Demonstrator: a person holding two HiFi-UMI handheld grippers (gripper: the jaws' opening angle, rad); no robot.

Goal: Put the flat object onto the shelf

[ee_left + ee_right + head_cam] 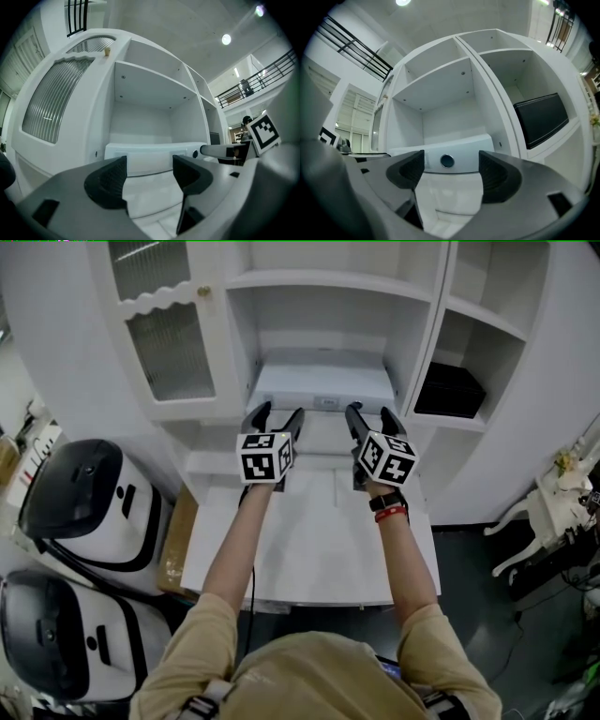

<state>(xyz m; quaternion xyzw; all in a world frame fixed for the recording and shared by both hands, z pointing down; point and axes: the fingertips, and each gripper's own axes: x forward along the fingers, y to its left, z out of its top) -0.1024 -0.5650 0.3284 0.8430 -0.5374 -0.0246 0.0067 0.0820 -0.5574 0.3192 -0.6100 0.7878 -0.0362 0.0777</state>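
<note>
"Black ribbed pads on the left gripper [149, 176]: how do they stand?"

"Spread, with nothing pinched. Through the gap you see the flat white box [154, 157], beyond the tips and touched by neither pad."

"And the right gripper [451, 171]?"

"The same: jaws apart, holding nothing. The box's front face, with its round dark socket [446, 161], shows between them, ahead of the tips."

"So where does the box lie?"

"Flat on the lowest board of the middle bay of the white cabinet [239, 381], its front face along the board's front edge. In the head view both grippers sit side by side with their tips near that edge, above the white counter [309, 549] that juts out below the bay."

"What else is in the cabinet?"

"A black box [448, 390] sits on the shelf of the right bay. Left of the middle bay is a door of ribbed glass [169, 348] with a small brass-coloured knob [203, 292]."

"And around it?"

"Two rounded white-and-black machines [84, 493] stand on the floor by the counter's left edge, with a piece of cardboard [176, 540] between them and the counter. A white carved furniture leg [548, 517] is off to the right. The person's right wrist carries a black watch [386, 501] and a red band [391, 515]."
</note>
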